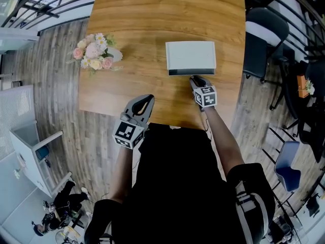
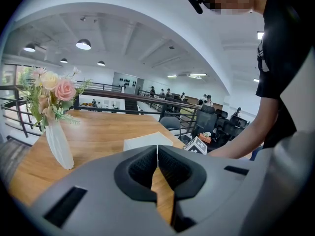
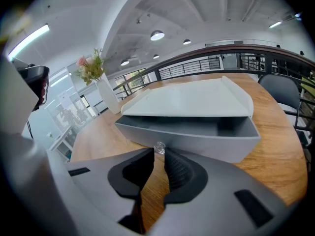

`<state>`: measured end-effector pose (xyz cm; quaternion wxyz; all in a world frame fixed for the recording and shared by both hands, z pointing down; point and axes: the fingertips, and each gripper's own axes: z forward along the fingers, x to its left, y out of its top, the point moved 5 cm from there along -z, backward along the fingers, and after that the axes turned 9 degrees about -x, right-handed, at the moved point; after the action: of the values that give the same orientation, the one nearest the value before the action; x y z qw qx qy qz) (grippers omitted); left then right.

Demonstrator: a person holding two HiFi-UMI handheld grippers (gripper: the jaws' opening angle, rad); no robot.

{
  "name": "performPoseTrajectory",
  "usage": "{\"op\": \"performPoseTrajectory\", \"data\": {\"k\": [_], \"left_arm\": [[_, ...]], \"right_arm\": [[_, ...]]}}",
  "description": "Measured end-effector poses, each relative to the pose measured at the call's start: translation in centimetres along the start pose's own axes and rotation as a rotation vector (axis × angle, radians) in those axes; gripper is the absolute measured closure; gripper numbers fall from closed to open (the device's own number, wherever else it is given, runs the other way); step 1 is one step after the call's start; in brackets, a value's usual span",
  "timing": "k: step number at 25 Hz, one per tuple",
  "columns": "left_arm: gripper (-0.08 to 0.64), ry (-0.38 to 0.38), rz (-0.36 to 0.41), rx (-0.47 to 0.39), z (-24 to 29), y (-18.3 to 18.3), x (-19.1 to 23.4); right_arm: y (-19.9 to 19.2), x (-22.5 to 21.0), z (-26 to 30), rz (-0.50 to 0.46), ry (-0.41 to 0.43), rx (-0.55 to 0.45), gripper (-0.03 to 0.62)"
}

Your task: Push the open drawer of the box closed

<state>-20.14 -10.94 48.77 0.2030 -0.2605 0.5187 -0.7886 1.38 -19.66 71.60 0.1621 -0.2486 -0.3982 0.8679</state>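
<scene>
A white box (image 1: pixel 190 55) lies on the wooden table (image 1: pixel 152 19), its grey drawer (image 1: pixel 191 72) pulled a little way out toward me. In the right gripper view the drawer (image 3: pixel 197 139) stands open under the white lid (image 3: pixel 189 102), with a small clear knob (image 3: pixel 159 147) on its front. My right gripper (image 1: pixel 194 78) (image 3: pixel 159 152) is at the drawer front, jaws nearly together with the knob pinched between their tips. My left gripper (image 1: pixel 147 101) (image 2: pixel 157 149) hovers shut and empty over the table's near edge, left of the box (image 2: pixel 147 140).
A vase of pink and cream flowers (image 1: pixel 96 52) (image 2: pixel 58 141) stands on the table's left side. Dark chairs (image 1: pixel 264 34) sit beyond the table's right edge. A railing (image 1: pixel 45 1) runs behind the table, and white shelving (image 1: pixel 30 151) stands on the floor at left.
</scene>
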Motion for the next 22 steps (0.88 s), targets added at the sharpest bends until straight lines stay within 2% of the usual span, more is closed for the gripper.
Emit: {"op": "performPoseTrajectory", "data": {"k": [22], "left_arm": [[0.534,-0.011,-0.002,-0.003,0.2,0.1,0.8]], "right_arm": [[1.8,-0.8,1.8,0.002,-0.023,-0.015,0.511]]}}
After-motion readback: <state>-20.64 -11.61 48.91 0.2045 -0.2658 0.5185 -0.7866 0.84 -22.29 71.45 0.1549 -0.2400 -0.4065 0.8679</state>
